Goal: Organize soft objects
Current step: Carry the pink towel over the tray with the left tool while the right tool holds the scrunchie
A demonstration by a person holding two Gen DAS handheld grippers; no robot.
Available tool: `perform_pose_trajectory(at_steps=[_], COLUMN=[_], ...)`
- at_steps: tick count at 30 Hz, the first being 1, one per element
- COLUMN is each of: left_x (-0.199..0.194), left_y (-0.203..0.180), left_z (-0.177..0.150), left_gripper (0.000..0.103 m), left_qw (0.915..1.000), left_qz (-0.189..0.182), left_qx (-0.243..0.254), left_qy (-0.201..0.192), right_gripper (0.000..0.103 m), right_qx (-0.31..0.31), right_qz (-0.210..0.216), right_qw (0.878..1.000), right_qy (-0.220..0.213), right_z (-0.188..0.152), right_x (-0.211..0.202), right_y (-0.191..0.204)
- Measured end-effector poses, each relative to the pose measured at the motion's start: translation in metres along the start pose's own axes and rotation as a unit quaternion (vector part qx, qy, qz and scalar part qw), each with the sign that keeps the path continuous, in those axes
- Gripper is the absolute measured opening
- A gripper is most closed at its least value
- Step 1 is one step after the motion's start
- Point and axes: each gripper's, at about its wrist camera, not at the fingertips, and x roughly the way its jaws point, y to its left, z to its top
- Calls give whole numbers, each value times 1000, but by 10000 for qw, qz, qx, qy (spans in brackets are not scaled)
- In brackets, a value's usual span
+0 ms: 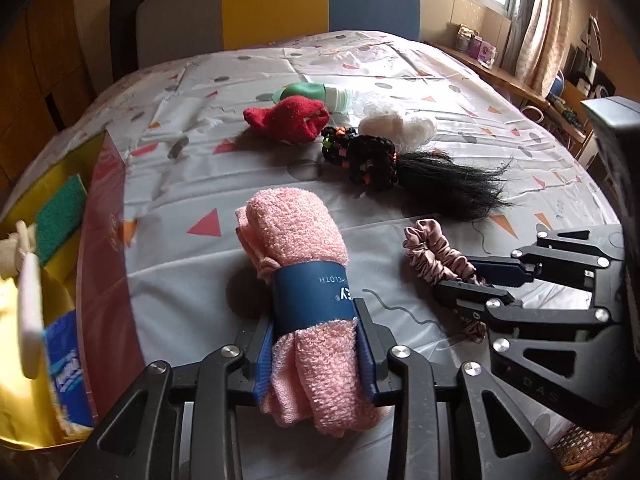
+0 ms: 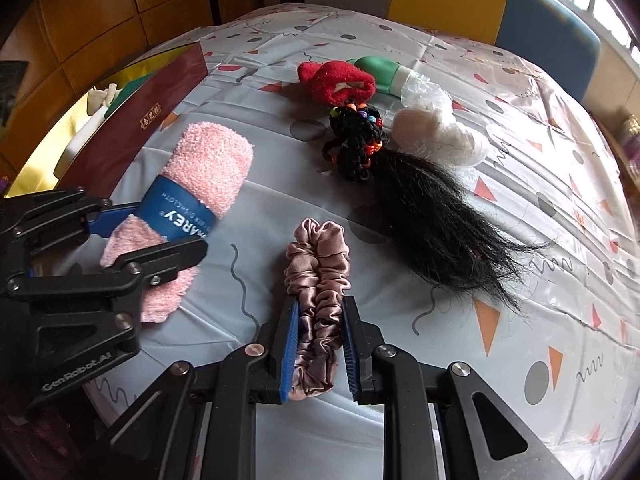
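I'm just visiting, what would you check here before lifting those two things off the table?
1. Left claw closed on the pink cloth roll: ok, pads press its lower end.
2. Right claw closed on the pink scrunchie: ok, squeezed between the pads.
3. Black hair piece apart from the scrunchie: ok, a gap shows.
4. The two claws apart from each other: ok, side by side, not touching.
5. Room in the red box on the left: cannot tell, it already holds a green sponge.
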Motion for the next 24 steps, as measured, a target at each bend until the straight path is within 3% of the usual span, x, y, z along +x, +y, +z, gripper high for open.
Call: perform_pose_trajectory(at_steps=[13,24], left_x=[-50,-79], left_y=[-7,2], left_z=[0,1], left_gripper=[34,34], left_qw=[9990,9980], left_qz=[-26,-49], left_qx=[165,-7], left_qy=[-418,-638], right_gripper=[21,22], right_qx=[-151,-261], right_qz=[-57,-159], right_qw=[9997,9993], right_qy=[-159,-235], right_z=[-3,-6], right_x=[-1,-3], right_y=[2,5])
